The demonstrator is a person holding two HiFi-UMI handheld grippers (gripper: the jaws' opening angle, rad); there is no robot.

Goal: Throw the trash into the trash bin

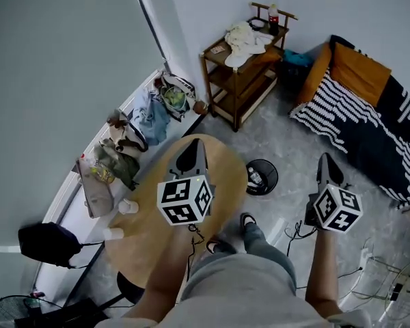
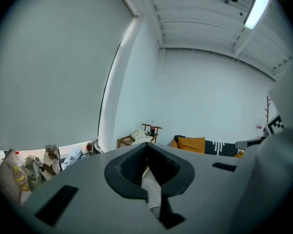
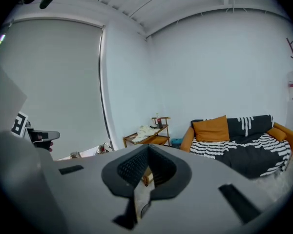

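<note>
The black round trash bin (image 1: 262,176) stands on the grey floor between the round wooden table (image 1: 150,248) and my right side; something pale lies inside it. My left gripper (image 1: 197,146) is held high over the table, its jaws shut with nothing between them (image 2: 147,148). My right gripper (image 1: 324,158) hangs over the floor to the right of the bin, also shut and empty (image 3: 147,150). Both point out across the room, only slightly downward. Two white cups (image 1: 128,207) sit near the table's left edge.
A window sill (image 1: 89,183) along the left wall carries bags and clothes. A wooden shelf (image 1: 240,60) with cloth and a bottle stands at the back. A couch (image 1: 369,108) with an orange cushion and striped blanket fills the right. Cables (image 1: 389,285) lie on the floor.
</note>
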